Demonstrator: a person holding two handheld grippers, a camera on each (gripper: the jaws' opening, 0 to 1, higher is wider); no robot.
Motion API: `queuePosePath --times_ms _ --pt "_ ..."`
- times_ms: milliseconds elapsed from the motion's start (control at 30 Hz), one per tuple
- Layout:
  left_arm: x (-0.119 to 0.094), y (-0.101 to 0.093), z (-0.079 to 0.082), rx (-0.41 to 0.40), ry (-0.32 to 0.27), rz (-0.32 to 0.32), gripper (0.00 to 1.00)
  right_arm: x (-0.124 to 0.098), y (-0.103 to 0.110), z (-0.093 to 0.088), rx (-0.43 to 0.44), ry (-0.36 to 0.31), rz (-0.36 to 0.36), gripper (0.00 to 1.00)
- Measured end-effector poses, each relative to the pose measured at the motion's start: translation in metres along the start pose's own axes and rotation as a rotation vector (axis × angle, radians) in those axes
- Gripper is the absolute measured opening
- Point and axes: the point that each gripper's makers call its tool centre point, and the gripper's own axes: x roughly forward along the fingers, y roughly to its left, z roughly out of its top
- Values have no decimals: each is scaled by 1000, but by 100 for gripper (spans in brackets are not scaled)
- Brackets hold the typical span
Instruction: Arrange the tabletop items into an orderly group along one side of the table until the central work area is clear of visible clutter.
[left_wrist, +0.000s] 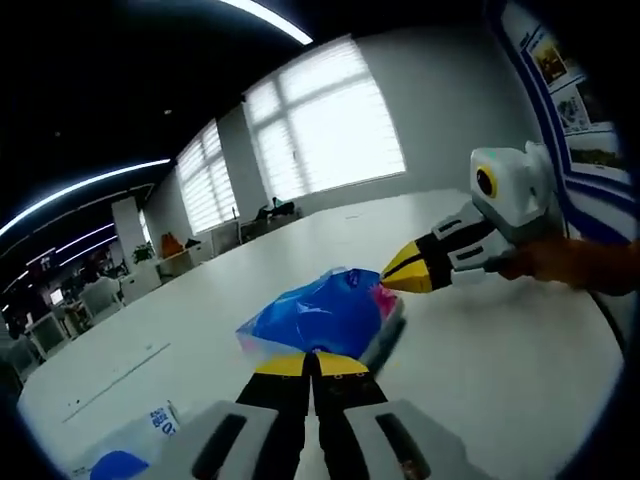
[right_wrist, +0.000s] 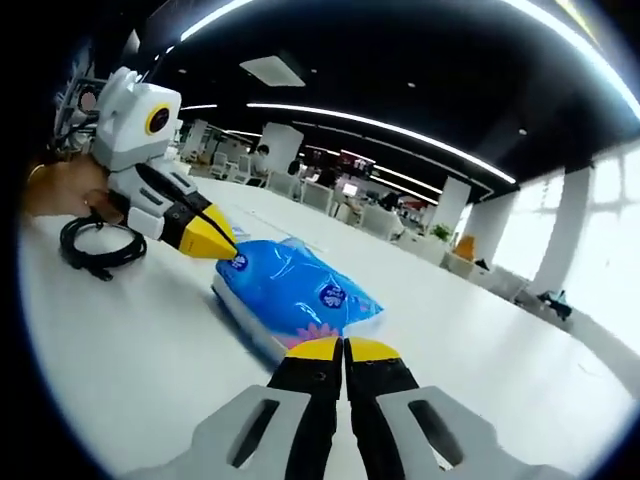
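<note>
Two hand-held grippers meet over a blue plastic tissue pack (left_wrist: 322, 313) lying flat on a white table (left_wrist: 500, 370) in an open-plan office. In the left gripper view, the left gripper (left_wrist: 312, 365) has its yellow-tipped jaws pressed together just short of the pack's near edge, while the right gripper (left_wrist: 403, 270), jaws likewise closed, touches the pack's far corner. In the right gripper view, a coiled black cable (right_wrist: 100, 245) lies on the table beside the person's hand (right_wrist: 62, 188). A blue-and-white packet (left_wrist: 135, 450) sits near the left gripper.
</note>
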Motion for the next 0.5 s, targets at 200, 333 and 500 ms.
queuePosePath --times_ms 200,333,500 --pt "-4 5 3 34 -7 12 0 2 1 4 -21 0 -2 0" --pt "-8 10 7 48 -16 24 0 3 4 12 -39 -9 -8 0" --pt "-14 15 14 79 -27 40 0 5 5 20 -73 -14 -19 0"
